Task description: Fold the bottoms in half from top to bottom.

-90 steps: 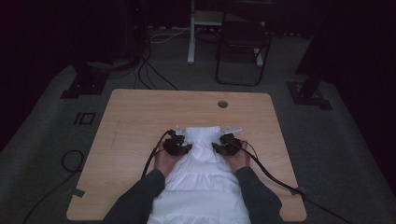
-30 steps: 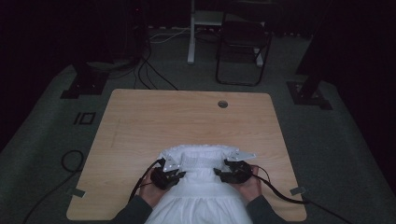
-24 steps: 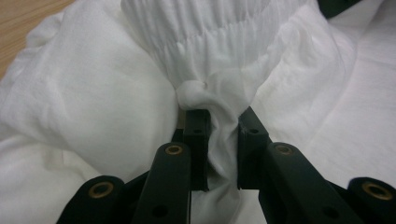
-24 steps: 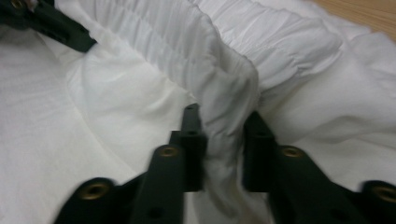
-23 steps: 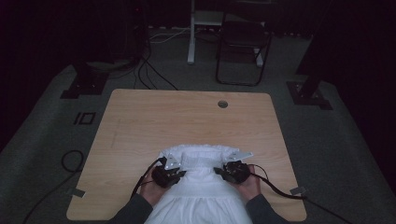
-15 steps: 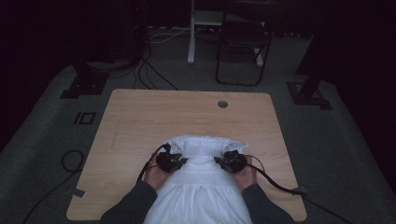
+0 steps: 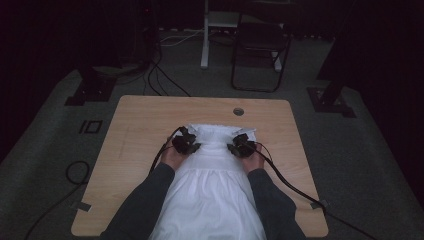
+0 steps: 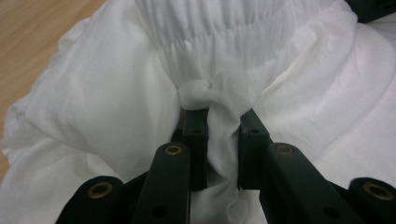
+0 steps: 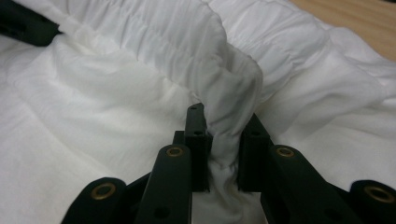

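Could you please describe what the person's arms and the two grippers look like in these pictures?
The person wears dark grey long sleeves. The left gripper and right gripper are compact black units, each trailing a black cable. Close up, each has two black, blocky jaws on hinged black links with brass-coloured pivot rivets.

Overall light, high view: dim; room behind the table [image 7: 150, 120] falls to near black.
Brightest patch: white garment [image 7: 210, 200], faintly grey, no glare.
Shadows, high view: soft, none sharp-edged on the tabletop beside the garment.
Sharpness, high view: slightly soft and grainy; chair [image 7: 260, 50] beyond the table murky.
Gripper views: much brighter, even light on the cloth, folds shaded softly.
Focus, gripper views: gathered cloth at the jaw tips crisp; nearest black jaw parts at the bottom edge blurred.
Edges: wood strip beside the cloth blurred.
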`<act>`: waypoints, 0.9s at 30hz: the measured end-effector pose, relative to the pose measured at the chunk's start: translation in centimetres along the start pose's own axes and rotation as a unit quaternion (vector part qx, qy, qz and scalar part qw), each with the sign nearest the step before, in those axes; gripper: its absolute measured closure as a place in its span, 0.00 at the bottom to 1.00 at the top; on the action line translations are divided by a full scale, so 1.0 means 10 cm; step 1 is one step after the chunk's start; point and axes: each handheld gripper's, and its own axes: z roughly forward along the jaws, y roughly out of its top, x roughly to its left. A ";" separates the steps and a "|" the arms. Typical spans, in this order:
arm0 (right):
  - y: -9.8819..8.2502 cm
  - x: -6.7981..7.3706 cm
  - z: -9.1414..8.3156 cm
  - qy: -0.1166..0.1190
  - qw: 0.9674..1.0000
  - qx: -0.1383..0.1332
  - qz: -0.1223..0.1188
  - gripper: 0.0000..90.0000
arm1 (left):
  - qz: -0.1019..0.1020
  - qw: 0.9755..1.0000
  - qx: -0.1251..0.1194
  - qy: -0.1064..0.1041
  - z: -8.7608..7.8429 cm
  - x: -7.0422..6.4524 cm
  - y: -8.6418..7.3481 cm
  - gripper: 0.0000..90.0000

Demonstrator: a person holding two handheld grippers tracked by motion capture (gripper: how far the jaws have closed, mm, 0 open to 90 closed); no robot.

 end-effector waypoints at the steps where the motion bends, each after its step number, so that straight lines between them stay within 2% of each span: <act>1: 0.02 -0.01 0.02 -0.002 1.000 -0.001 0.001 0.86 | -0.005 1.000 -0.002 -0.001 0.00 0.01 0.00 0.87; 4: 0.03 -0.01 0.01 0.003 1.000 -0.005 0.004 0.87 | -0.025 1.000 -0.014 -0.013 -0.03 0.02 -0.05 0.88; 7: 0.02 0.02 -0.15 0.015 1.000 -0.025 -0.008 0.88 | -0.034 0.999 -0.031 -0.022 -0.16 0.00 -0.06 0.90; 9: 0.04 0.04 -0.30 0.019 0.999 -0.045 -0.015 0.87 | -0.038 0.997 -0.061 -0.036 -0.36 -0.03 -0.04 0.91; 10: 0.05 0.04 -0.41 0.023 0.998 -0.060 -0.018 0.87 | -0.040 0.995 -0.083 -0.044 -0.48 -0.06 -0.02 0.91; 13: 0.12 0.05 -0.78 0.044 0.993 -0.108 -0.018 0.88 | -0.024 0.989 -0.131 -0.057 -0.88 -0.17 0.04 0.91; 15: 0.15 0.07 -1.02 0.060 0.989 -0.129 -0.024 0.88 | -0.012 0.986 -0.155 -0.063 -1.10 -0.26 0.05 0.91; 17: 0.14 0.13 -1.22 0.063 0.987 -0.138 -0.044 0.88 | 0.005 0.985 -0.160 -0.064 -1.26 -0.38 0.02 0.91; 19: 0.09 0.21 -1.36 0.064 0.987 -0.134 -0.063 0.88 | 0.012 0.985 -0.159 -0.072 -1.35 -0.49 -0.06 0.91; 21: -0.03 0.28 -1.45 0.070 0.987 -0.121 -0.078 0.87 | 0.018 0.986 -0.144 -0.082 -1.36 -0.60 -0.20 0.91; 24: -0.30 0.39 -1.45 0.082 0.988 -0.092 -0.092 0.88 | 0.018 0.989 -0.103 -0.106 -1.25 -0.75 -0.45 0.90; 27: -0.59 0.47 -1.37 0.091 0.990 -0.057 -0.091 0.88 | 0.013 0.990 -0.055 -0.126 -1.06 -0.91 -0.71 0.90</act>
